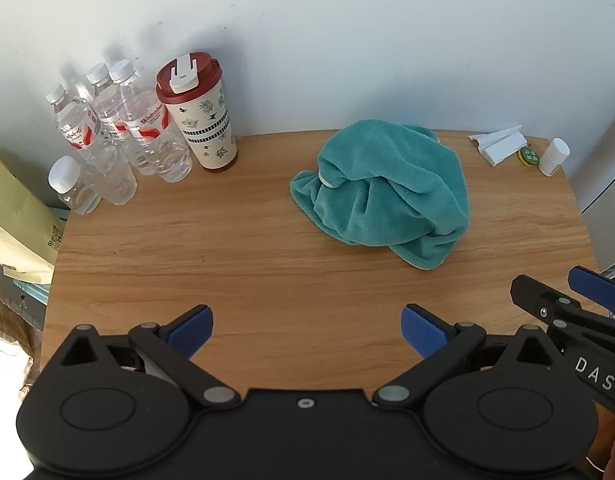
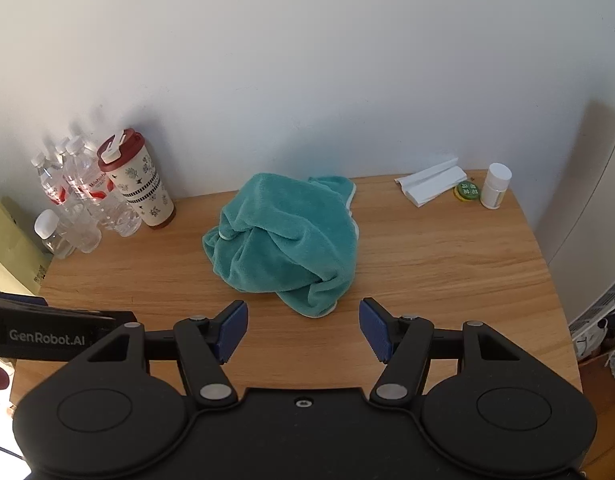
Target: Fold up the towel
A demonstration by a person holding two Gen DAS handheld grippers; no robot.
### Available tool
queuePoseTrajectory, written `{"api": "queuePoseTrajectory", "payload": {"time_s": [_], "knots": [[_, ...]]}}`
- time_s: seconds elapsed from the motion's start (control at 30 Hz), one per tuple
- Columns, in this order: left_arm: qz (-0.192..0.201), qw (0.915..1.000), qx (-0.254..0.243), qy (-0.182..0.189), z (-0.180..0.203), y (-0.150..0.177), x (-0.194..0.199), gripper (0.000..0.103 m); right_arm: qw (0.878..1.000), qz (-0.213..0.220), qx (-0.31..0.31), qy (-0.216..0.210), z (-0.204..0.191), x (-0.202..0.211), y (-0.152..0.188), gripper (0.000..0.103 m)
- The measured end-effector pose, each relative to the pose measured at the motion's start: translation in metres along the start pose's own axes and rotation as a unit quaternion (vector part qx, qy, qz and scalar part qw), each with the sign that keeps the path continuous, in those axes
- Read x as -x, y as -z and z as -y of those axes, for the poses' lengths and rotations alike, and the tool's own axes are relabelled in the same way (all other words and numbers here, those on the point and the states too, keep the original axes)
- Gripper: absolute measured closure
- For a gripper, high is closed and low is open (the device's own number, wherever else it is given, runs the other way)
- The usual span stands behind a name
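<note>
Pale wall (image 2: 307, 60) runs behind my wooden table (image 1: 247, 264), and I read the surface from left to right. At the far left edge a yellow-green paper bag (image 1: 11, 216) leans beside the tabletop. Next to it, in the back left corner, stands a cluster of clear water bottles (image 1: 107, 140) with white caps and red labels, one small bottle in front of the others. Just beside them is a cream travel cup (image 1: 199, 116) with a dark red lid and a white flip tab, upright.

Right of centre lies the towel (image 1: 387, 184), teal and fluffy, crumpled in a loose heap with a pale edge showing at its near corner; it rests on the table, well apart from the bottles and untouched by either tool. In the back right corner I see folded white paper (image 1: 501, 144), a small round green tin (image 1: 527, 156) just beside it, and a little white bottle (image 1: 553, 156) at the end.

My left gripper (image 1: 306, 330) hovers low over the near edge of the table, its blue-padded jaws spread wide with nothing between them. My right gripper (image 2: 303, 330) is likewise spread, empty, with the towel's near corner straight ahead between the pads in the right wrist view, not touching them.
</note>
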State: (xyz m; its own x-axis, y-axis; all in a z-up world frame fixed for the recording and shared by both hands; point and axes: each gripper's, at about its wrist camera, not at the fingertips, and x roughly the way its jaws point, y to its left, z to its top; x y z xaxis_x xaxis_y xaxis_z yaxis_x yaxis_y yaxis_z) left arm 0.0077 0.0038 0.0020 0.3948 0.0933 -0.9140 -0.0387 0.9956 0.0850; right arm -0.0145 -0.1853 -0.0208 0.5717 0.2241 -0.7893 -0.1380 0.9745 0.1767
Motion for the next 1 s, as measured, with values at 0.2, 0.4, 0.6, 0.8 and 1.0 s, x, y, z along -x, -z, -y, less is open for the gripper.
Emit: {"api": "queuePoseTrajectory", "payload": {"time_s": [0.2,0.4,0.6,0.8,1.0], "knots": [[0.002,1.0,-0.002,-0.001,-0.0039,0.001,0.0012,0.001,1.0,0.011,-0.009,-0.011,0.0006,0.0018,-0.0001,0.031],[0.0,1.0,0.0,-0.002,-0.009,-0.0006,0.0,0.001,1.0,0.007,-0.021,-0.009,-0.002,-0.0012,-0.0012,0.029],[0.001,1.0,0.0,-0.004,-0.0076,0.0006,0.0011,0.001,1.0,0.003,-0.021,-0.005,-0.0021,-0.0026,-0.0019,0.025],[0.002,1.0,0.002,-0.003,-0.0071,0.0008,0.0014,0.001,1.0,-0.001,-0.024,-0.007,0.001,-0.0038,-0.0025,0.023],[0.004,1.0,0.002,-0.001,-0.0092,0.0001,0.0025,0.001,1.0,-0.002,-0.03,-0.004,0.0047,-0.0036,-0.0015,0.021]]}}
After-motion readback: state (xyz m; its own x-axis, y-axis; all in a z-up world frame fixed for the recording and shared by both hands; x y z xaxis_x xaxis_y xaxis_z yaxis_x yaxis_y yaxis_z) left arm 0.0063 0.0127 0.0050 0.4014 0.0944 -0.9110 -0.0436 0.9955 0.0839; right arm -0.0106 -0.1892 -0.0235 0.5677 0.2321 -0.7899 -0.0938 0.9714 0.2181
